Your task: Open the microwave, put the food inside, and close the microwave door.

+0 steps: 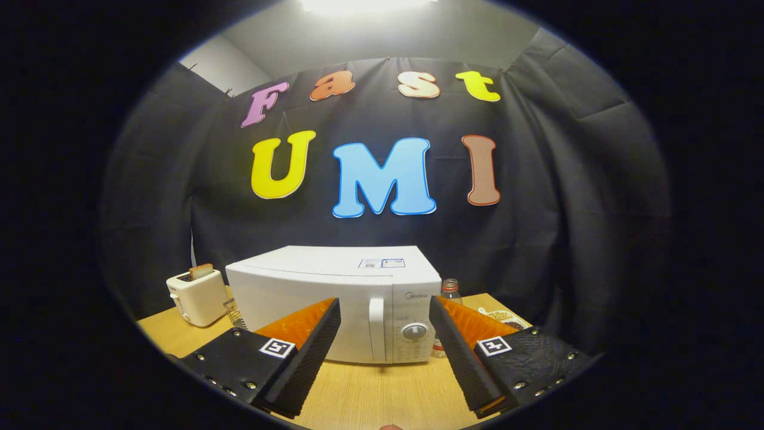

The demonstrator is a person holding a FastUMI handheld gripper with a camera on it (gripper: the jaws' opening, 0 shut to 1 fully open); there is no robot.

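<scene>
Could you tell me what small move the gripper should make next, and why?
Probably ease forward toward the door handle. The microwave is shut, and the gripper is open and holds nothing, the handle lying beyond its fingers.

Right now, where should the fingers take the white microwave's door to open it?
Grip the white vertical bar handle at the door's right edge, beside the round knob. Come straight in from the front, one finger on each side of the upright bar. The gripper is open, with the handle beyond its fingers.

The fingers (325, 334) hide the microwave's (334, 286) lower corners and part of the bottle (450, 291).
</scene>
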